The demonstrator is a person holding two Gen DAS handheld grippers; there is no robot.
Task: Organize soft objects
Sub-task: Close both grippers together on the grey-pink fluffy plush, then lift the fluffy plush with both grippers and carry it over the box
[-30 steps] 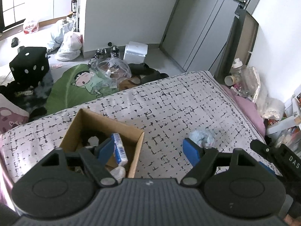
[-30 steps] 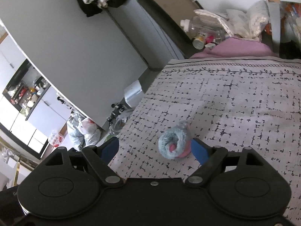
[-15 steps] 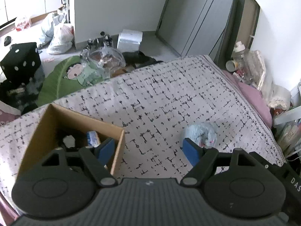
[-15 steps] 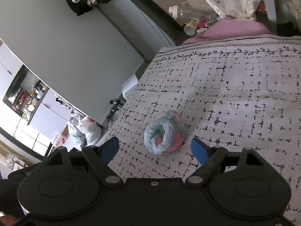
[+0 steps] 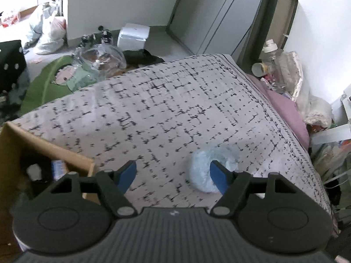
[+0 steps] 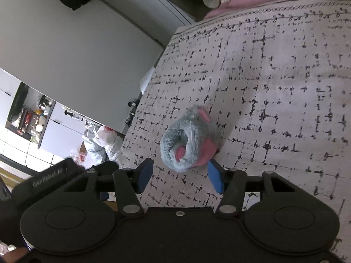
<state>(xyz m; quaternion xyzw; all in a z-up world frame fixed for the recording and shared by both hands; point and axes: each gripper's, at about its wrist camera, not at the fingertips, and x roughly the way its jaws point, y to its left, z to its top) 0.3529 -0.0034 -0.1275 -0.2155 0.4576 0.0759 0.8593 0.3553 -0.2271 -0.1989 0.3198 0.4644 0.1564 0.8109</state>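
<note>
Both grippers have closed in on the plush toy point(image 6: 189, 140) over the last second: it sat well ahead of the right gripper point(image 6: 179, 176) and now lies just in front of the fingers, bigger in view. Left gripper point(image 5: 173, 176) has swung off the cardboard box point(image 5: 43, 144), which now sits at its left edge.

Toy lies on the patterned bed cover point(image 6: 274, 83), near the bed's right side, well apart from the box. Both grippers have fingers spread wide, holding nothing. In the left view the toy shows as a pale blue fluffy lump point(image 5: 214, 164) partly behind the right-hand finger point(image 5: 218, 178).

Step in hand, judged: approach for pickup, grasp not yet made. Right gripper looks the likelier picker, toy nearly centred between its fingers. Next move calls for pushing forward so the fingers straddle the body, then closing gently since the fur will squash, then carrying it to the box.

Toy is curled up, grey fur with pink patches. Long axis runs roughly up-right to down-left in the right view, pink ear end probably pointing away from the gripper; head direction hard to tell given the curl.
</note>
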